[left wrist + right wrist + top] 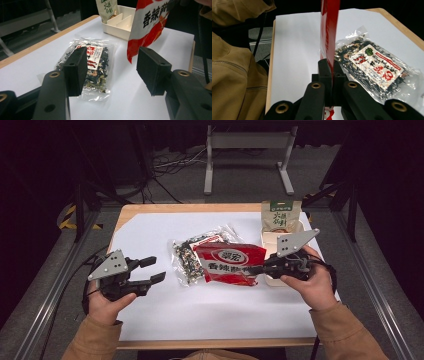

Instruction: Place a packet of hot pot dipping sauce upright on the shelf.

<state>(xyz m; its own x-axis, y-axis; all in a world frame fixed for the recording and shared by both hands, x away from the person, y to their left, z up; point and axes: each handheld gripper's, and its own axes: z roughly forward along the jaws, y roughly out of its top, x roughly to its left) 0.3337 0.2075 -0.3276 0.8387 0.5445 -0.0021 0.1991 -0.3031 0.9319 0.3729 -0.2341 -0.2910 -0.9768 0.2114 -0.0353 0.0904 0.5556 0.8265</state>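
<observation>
Pinching the red snack bag (231,263) by its 3 o'clock edge, my right gripper (260,268) has its jaws clamped flat on the foil, lifting it off the white sheet (165,312). My left gripper (155,270) sits at 9 o'clock, jaws wide with nothing between them. Bare sheet lies open toward 6 o'clock. Under the bag, the clear pouch of dark dried bits (190,257) is partly covered. At 2 o'clock a white divided tray (295,229) holds a green pouch (281,214), its near part hidden behind my right gripper. The bag's long axis runs 9 to 3.
</observation>
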